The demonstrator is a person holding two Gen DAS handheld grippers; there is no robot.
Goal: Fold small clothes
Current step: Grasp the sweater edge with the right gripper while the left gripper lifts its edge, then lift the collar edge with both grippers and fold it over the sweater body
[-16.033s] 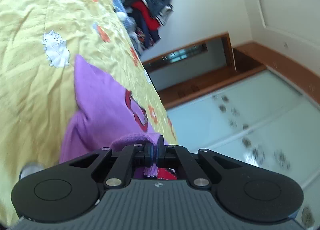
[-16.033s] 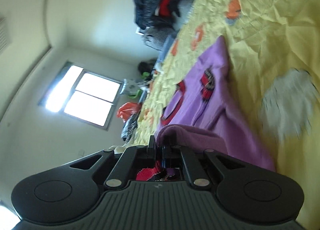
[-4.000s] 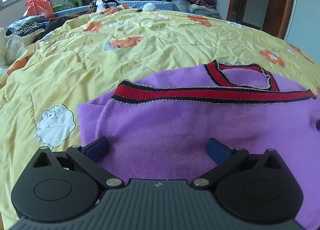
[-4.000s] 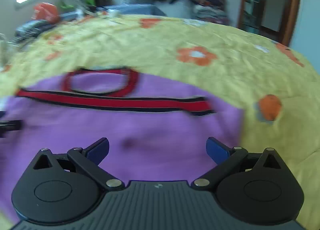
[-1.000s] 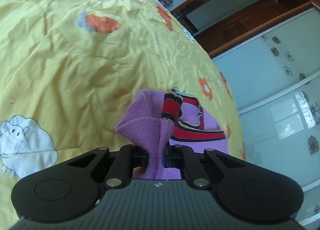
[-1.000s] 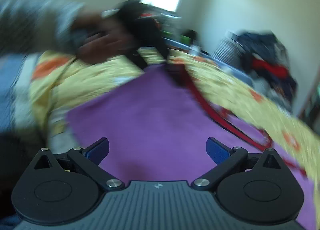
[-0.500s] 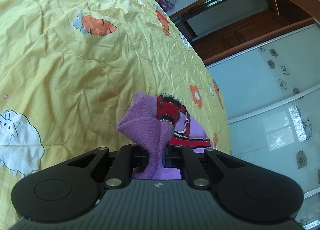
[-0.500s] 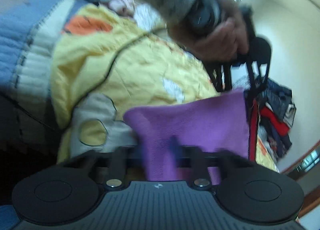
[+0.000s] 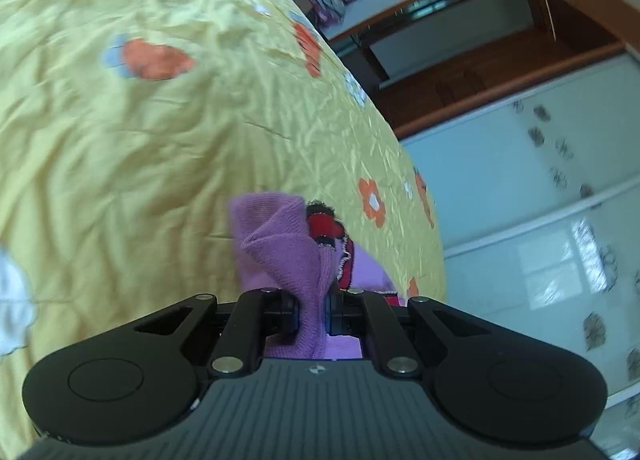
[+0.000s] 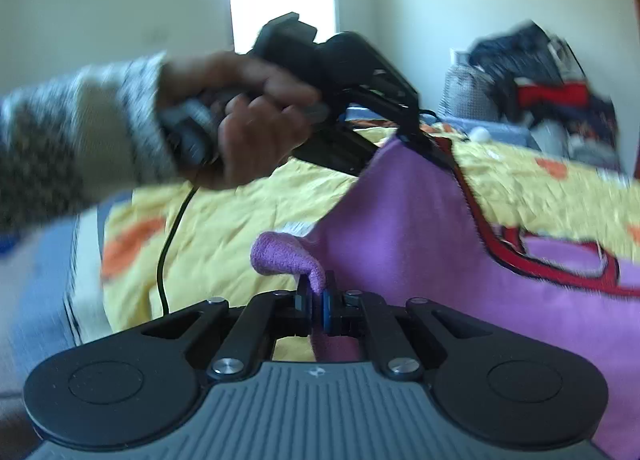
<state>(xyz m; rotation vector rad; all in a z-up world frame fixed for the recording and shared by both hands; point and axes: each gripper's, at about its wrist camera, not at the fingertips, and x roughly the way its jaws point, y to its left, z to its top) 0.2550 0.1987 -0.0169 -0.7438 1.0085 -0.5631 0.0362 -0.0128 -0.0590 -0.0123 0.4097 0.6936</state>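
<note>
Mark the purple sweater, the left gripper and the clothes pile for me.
purple sweater [image 10: 408,220], right wrist view, plain knit of the lifted panel.
left gripper [image 9: 313,314], left wrist view, midway between fingertips, pinching the knit.
clothes pile [image 10: 536,72], right wrist view, dark garments against the wall.

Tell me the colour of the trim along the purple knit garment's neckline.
Red with dark edging, on the purple knit garment; clearest in the right wrist view.

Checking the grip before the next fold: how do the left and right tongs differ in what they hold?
The left tongs pinch a thick bunch of the purple sweater near its red trim; the right tongs pinch a thinner plain purple edge. Both are shut on the same sweater, lifted off the yellow bedspread.
</note>
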